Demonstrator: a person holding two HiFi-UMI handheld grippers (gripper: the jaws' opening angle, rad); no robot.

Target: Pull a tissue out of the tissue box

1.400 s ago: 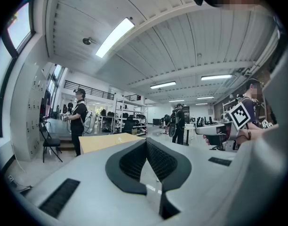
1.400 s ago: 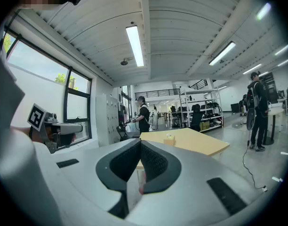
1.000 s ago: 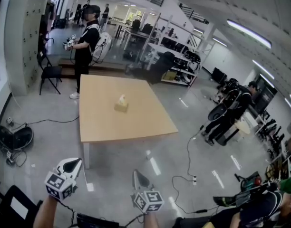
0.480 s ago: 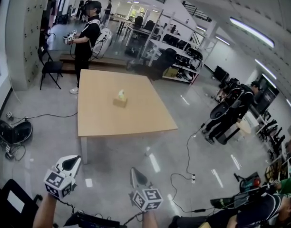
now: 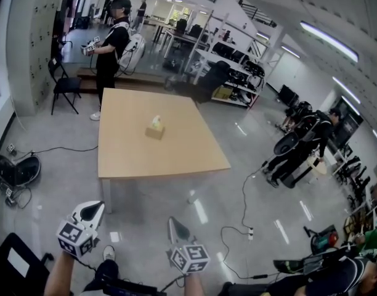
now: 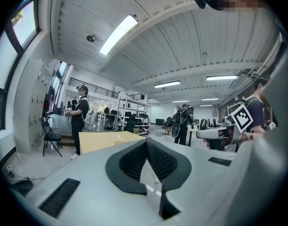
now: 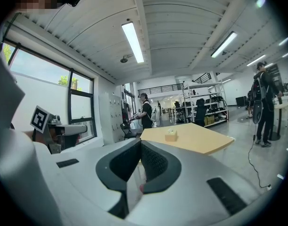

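The left gripper (image 5: 95, 208) is holding its fingers (image 6: 131, 161) shut, the ribbed pads meeting at the tips with nothing between them. The right gripper (image 5: 174, 222) is doing the same: its fingers (image 7: 155, 161) are pressing together at the front, gripping nothing and touching nothing. Both are hovering over the grey floor (image 5: 151, 221), side by side but apart from each other, and pointing towards the worktop (image 5: 182, 150).

Counting up, there are two grippers, one worktop and one tissue box (image 5: 155, 129). The box is sitting near the middle of the worktop, with a white tissue (image 5: 156, 120) sticking up out of its top.

The tissue box is lying well ahead of both pairs of fingers — a stretch of floor and the near half of the worktop are separating them. In the right gripper view it is showing above and a little to the right of the closed tips; in the left gripper view it is showing small, off to their left. One person (image 5: 109, 48) in dark clothes is standing at the worktop's far edge, and a black chair (image 5: 64, 90) is standing off its far left corner.
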